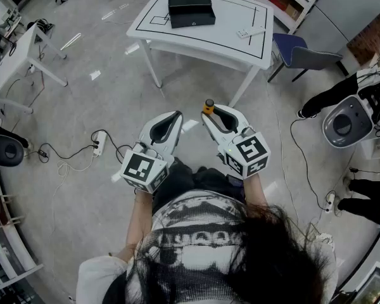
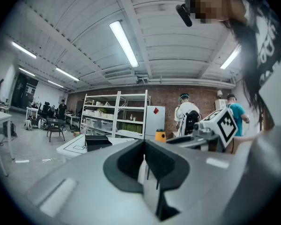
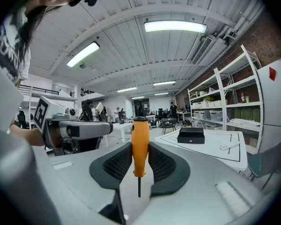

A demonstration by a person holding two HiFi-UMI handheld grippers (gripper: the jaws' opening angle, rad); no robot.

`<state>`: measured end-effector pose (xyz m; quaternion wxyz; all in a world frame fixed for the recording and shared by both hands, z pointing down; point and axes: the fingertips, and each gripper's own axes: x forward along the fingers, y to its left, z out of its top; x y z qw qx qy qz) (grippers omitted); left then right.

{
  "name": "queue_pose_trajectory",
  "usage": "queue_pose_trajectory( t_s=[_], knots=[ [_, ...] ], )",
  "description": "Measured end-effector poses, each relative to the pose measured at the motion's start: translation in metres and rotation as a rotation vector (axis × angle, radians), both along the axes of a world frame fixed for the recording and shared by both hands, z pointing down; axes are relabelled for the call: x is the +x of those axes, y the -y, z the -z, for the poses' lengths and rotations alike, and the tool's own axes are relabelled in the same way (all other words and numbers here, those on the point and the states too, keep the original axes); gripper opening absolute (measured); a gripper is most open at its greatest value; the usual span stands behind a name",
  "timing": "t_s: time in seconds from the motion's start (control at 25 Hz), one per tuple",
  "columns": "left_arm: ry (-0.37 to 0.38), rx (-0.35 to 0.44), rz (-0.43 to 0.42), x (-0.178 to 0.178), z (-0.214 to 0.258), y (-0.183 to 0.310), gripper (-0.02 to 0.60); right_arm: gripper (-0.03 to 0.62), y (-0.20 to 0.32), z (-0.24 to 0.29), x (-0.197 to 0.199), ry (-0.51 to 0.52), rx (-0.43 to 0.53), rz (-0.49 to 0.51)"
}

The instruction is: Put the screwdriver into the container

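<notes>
At lower centre of the head view, the left gripper (image 2: pixel 144 150) has its jaws pressed together on nothing. Beside it, the right gripper (image 1: pixel 214 111) pinches the screwdriver (image 3: pixel 140 142) by its orange handle, shaft down. The container (image 1: pixel 191 9) sits on the table (image 1: pixel 202 40) at upper centre, well apart. On that carry, a slack pinch could let the smooth handle slip and drop.
</notes>
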<state>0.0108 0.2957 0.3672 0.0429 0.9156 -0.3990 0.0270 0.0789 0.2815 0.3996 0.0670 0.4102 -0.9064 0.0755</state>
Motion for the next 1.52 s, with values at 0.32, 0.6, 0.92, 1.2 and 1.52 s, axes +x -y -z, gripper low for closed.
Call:
queue_pose_trajectory(
  t_s=[0.32, 0.6, 0.92, 1.2, 1.52],
  knots=[
    [0.007, -0.003, 0.005, 0.004, -0.001, -0.007, 0.0, 0.112, -0.005, 0.001, 0.005, -0.002, 0.009, 0.001],
    [-0.001, -0.005, 0.009, 0.007, 0.002, -0.012, 0.0, 0.112, -0.013, 0.002, 0.007, -0.002, 0.011, 0.007],
    [-0.005, -0.036, 0.001, 0.013, -0.003, -0.006, 0.0, 0.111, -0.002, -0.004, 0.009, 0.005, -0.001, 0.008],
    [-0.014, -0.045, -0.002, 0.005, -0.011, 0.031, 0.0, 0.112, 0.032, -0.011, 0.0, -0.003, -0.025, 0.018],
    [-0.011, -0.064, -0.032, -0.018, -0.017, 0.116, 0.0, 0.112, 0.12, -0.019, -0.022, -0.004, -0.054, -0.015]
  ],
)
